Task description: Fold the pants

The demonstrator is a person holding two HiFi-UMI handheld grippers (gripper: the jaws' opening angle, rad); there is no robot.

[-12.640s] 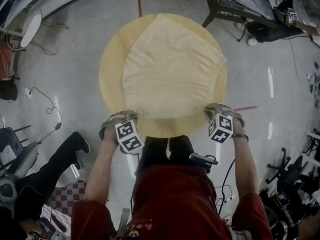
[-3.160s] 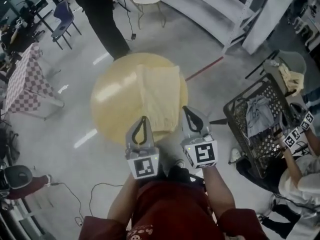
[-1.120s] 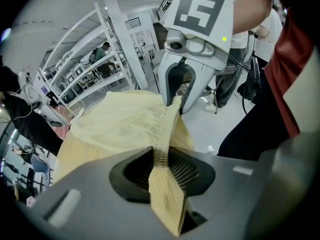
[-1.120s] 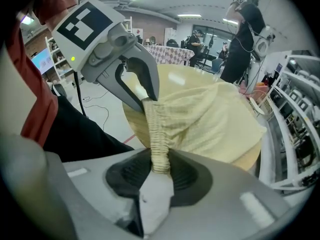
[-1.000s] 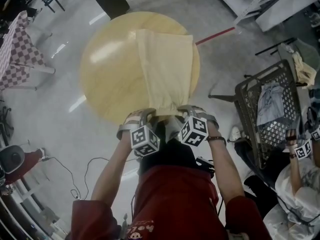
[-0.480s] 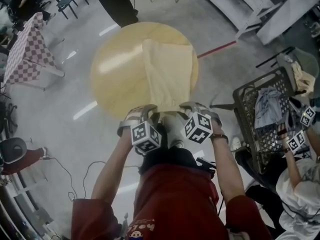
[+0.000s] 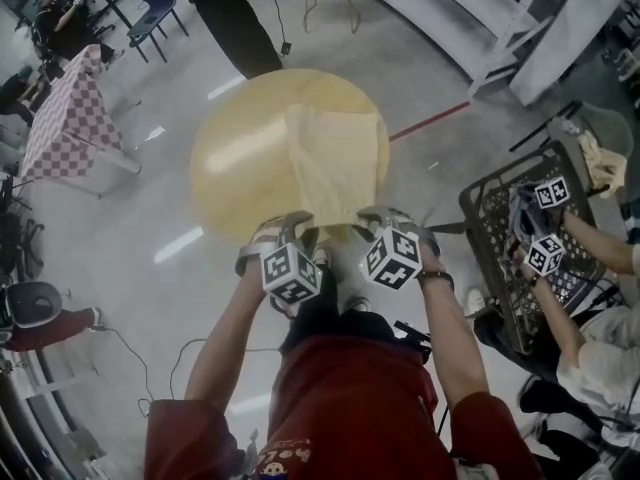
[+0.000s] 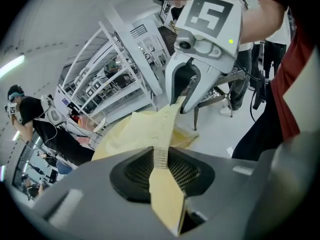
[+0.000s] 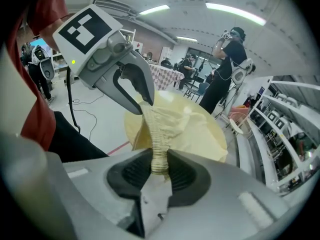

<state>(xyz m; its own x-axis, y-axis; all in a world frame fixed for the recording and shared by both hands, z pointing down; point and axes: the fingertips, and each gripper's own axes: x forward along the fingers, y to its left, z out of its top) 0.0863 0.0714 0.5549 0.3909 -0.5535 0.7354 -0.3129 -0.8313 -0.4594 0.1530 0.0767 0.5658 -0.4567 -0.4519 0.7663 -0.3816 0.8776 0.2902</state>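
Pale yellow pants [image 7: 335,163], folded lengthwise into a narrow strip, lie on the round yellow table [image 7: 235,158]. Their near, elastic-waist end is lifted off the table's near edge. My left gripper [image 7: 300,226] is shut on one corner of that end, and my right gripper [image 7: 373,218] is shut on the other. In the left gripper view the cloth [image 8: 150,129] runs out of my jaws [image 8: 161,156] toward the right gripper [image 8: 187,101]. In the right gripper view the gathered waistband [image 9: 159,149] is pinched in my jaws [image 9: 160,166], with the left gripper [image 9: 142,101] just beyond.
A black wire basket [image 7: 490,218] with clothes stands on the floor at the right, where another person's arms [image 7: 590,253] reach in with marker cubes. A person [image 7: 225,18] stands past the table. A checkered table [image 7: 65,118] is at the far left.
The pants, spread wide earlier, are now a narrow strip. Over the last second both grippers have risen together, lifting the near end of the pants off the table edge.
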